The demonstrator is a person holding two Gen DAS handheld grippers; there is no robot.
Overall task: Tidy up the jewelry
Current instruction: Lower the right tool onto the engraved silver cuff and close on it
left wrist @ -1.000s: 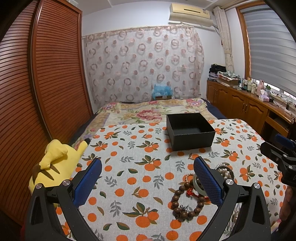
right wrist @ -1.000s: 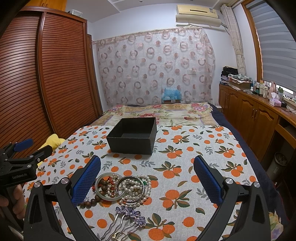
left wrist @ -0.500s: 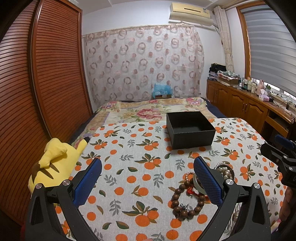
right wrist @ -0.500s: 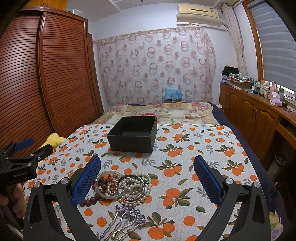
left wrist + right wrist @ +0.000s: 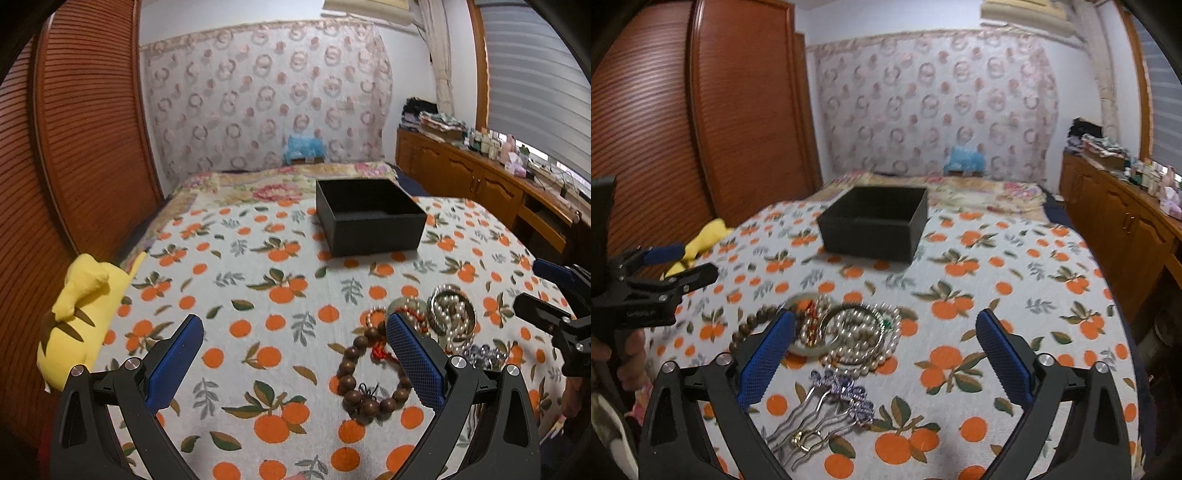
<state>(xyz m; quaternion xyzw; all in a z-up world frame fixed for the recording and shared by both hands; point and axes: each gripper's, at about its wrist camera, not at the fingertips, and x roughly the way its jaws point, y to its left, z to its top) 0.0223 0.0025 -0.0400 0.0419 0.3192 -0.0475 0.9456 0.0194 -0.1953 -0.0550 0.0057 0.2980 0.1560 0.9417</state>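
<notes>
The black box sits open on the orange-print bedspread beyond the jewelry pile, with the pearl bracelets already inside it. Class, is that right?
Not quite. The black box is open and beyond the pile, but the right wrist view shows the pearl bracelets lying on the bedspread, not inside it.

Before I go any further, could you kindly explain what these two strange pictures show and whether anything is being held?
A person holds a two-finger gripper in each hand, each with a wide-angle camera looking along its blue fingers. One picture is from the left gripper, the other from the right gripper, whose jaws are closing slightly with nothing gripped. Both hold nothing. On the orange-print bedspread lie a wooden bead bracelet, pearl strands, a purple hair comb and an open black box. A yellow plush toy lies at the edge.
</notes>
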